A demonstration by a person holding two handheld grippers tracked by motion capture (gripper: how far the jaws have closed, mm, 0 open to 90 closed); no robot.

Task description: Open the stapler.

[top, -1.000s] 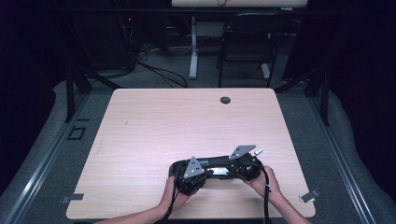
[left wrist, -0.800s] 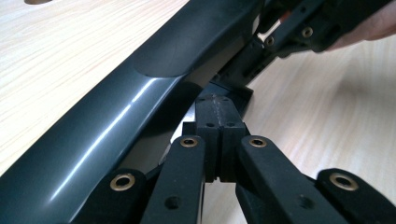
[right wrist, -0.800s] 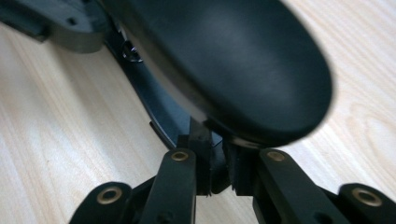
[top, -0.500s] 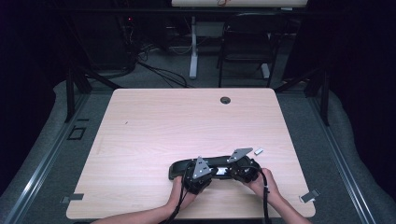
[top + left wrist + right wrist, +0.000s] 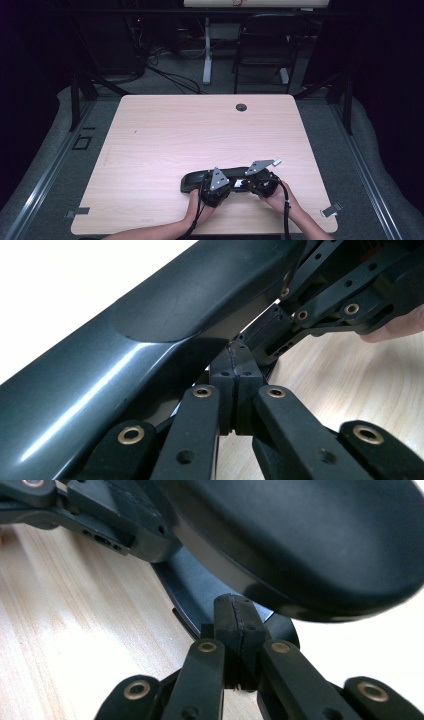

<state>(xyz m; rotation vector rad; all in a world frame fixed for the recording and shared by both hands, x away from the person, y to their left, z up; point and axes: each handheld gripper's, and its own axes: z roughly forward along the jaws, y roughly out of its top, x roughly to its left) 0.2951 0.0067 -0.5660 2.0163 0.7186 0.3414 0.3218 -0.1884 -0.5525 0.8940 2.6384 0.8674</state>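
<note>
Long glossy black object (image 5: 197, 181) lying on the wooden surface (image 5: 165, 140) near its front edge. Left claw (image 5: 233, 360) and right claw (image 5: 235, 611) meet at its right end, tips just against its underside (contact uncertain). Both pairs of jaws are pressed together with nothing between; the right's have just been closing. Both hands (image 5: 200, 207) rest low on the surface, forearms entering from the near edge.

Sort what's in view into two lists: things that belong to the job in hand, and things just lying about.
Job in hand:
- black case, open on the table
- left tool, shut
- right tool, shut

Lying about:
- black cap set in the tabletop
- chair behind the table
- floor cables
</note>
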